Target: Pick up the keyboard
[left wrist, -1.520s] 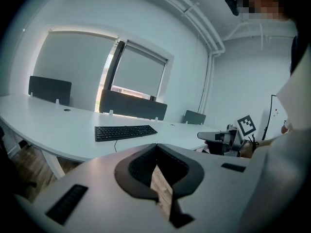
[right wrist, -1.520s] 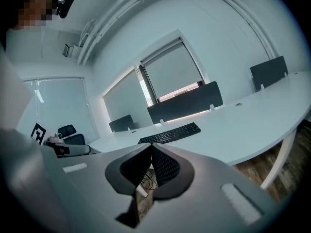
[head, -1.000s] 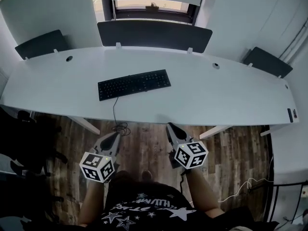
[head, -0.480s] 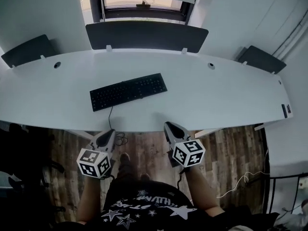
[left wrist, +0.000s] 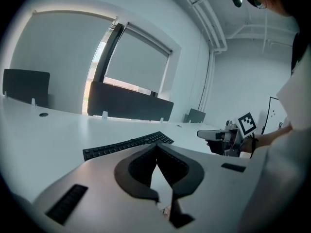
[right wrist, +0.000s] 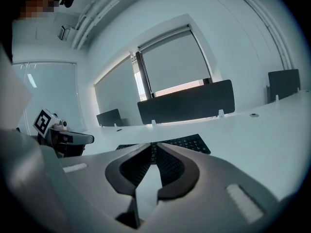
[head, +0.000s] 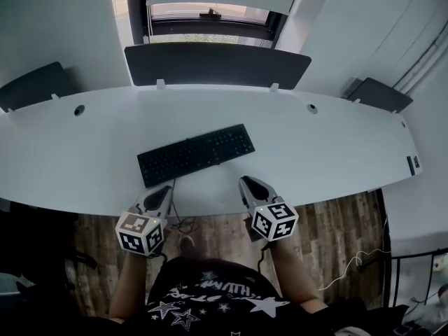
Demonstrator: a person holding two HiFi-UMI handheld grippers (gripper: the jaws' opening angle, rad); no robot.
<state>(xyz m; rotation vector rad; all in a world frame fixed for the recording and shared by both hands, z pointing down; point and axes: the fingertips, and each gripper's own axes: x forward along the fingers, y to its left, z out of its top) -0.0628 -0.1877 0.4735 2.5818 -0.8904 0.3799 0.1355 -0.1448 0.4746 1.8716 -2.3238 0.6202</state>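
On the white table (head: 329, 152), a black keyboard (head: 196, 155) lies untouched; the left claw (head: 163, 191) and right claw (head: 248, 184), both closed and empty, hover at the near edge.

The black keyboard (head: 196, 154) lies flat and slightly askew on the white desk (head: 329, 152), near its front edge.
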